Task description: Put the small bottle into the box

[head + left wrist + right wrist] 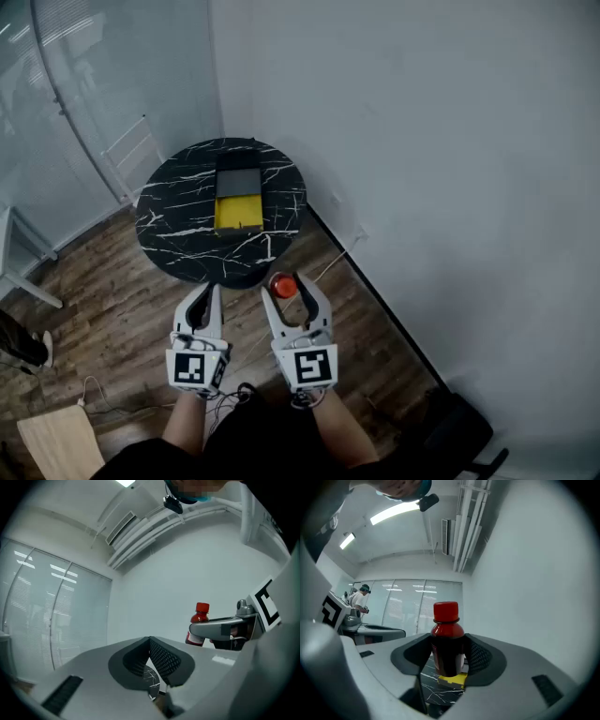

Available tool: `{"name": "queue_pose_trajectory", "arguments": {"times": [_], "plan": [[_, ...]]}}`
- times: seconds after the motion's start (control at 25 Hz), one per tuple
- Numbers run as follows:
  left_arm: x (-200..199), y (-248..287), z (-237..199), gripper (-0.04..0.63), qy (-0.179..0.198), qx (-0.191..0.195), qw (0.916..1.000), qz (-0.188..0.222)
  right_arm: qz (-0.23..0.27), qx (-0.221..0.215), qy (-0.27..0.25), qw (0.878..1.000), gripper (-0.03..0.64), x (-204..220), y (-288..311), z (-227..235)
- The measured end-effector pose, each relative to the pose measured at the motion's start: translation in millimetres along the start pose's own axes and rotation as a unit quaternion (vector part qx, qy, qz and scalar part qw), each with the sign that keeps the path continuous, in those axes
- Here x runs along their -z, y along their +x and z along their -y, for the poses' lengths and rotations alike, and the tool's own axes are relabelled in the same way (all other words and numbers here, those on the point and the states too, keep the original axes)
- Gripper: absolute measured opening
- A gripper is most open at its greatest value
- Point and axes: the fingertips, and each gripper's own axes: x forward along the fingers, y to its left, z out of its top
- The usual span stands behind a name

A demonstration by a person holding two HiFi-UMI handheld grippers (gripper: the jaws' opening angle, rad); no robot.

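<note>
Small bottle (446, 641) with a red cap stands upright in the right gripper (287, 281), whose wide jaws press on its body, short of the round table (178, 216). Carry it forward over the open yellow box (239, 208), keep it vertical, and lower it before releasing. Left gripper (208, 289) is closed and empty.

Wood floor (112, 309), white wall (422, 141), glass partition (66, 94) — round black marble table (169, 220)
</note>
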Motion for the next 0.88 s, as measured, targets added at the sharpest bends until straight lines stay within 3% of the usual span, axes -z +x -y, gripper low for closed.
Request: {"name": "queue_pose_trajectory", "arguments": {"times": [0.72, 0.88], "plan": [[15, -4, -20, -0.002, -0.032, 0.012, 0.9994, 0.007, -0.017, -0.006, 0.013, 1.000, 0.209, 13, 9, -24], [25, -7, -34, -0.002, -0.031, 0.013, 0.9994, -0.008, -0.025, -0.004, 0.011, 1.000, 0.209, 19, 19, -33]]}}
